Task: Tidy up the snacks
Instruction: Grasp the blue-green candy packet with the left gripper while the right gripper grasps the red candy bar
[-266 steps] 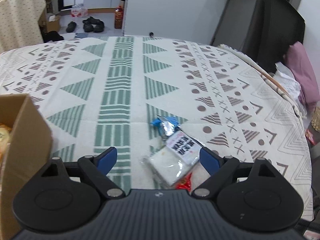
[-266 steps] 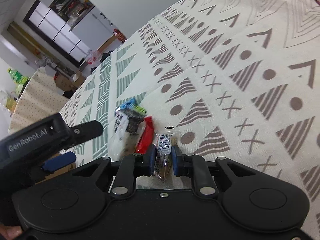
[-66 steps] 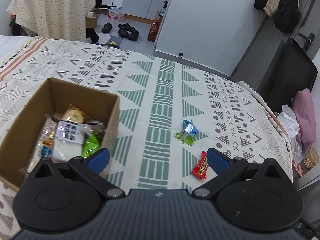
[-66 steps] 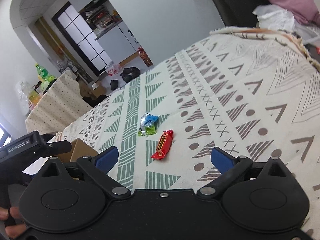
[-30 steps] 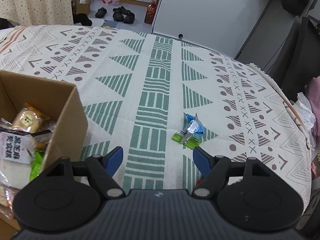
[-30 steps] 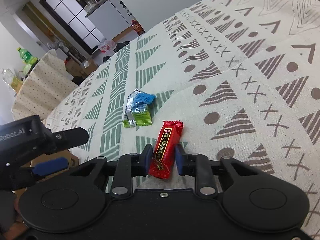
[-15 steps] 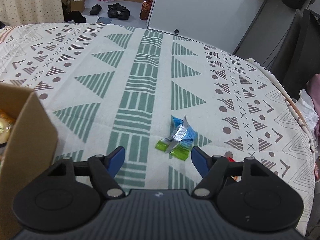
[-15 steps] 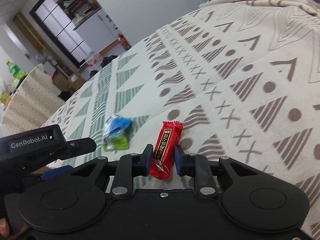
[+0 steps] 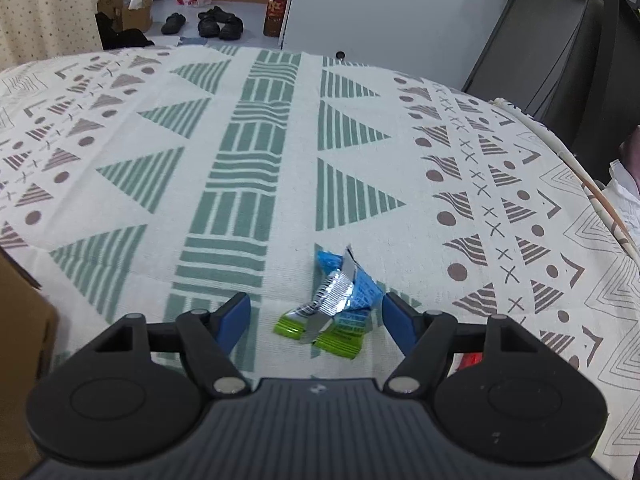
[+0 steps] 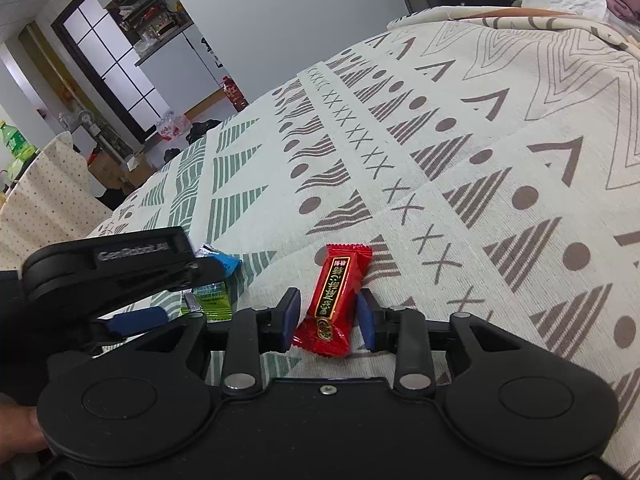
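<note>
- Left gripper (image 9: 316,320) is spread around the little crumpled pile of blue, silver and green foil snack packets (image 9: 335,300) lying on the patterned cream, green and brown tablecloth (image 9: 248,152). Its jaws have just been closing in, but the blue pads (image 9: 234,316) aren't touching the wrappers yet.
- Right gripper (image 10: 329,318) has the shiny red candy bar wrapper with gold lettering (image 10: 334,298) between its jaws, just right of that foil pile. Those jaws have just been opening, and there's a sliver of gap on both sides, so I'd call it let go, resting on the cloth.
- Step in hand, I reckon: picking up the last loose snacks for the brown cardboard box (image 9: 20,340), well left of the pile.
- Next I'd need to squeeze the left pads on the whole pile without a packet slipping out, and sort out the red bar again.
- Hard to see: the box is only a sliver at the left wrist view's edge, contents hidden. Left gripper's body covers part of the pile in the right wrist view. How many packets? Can't tell.
</note>
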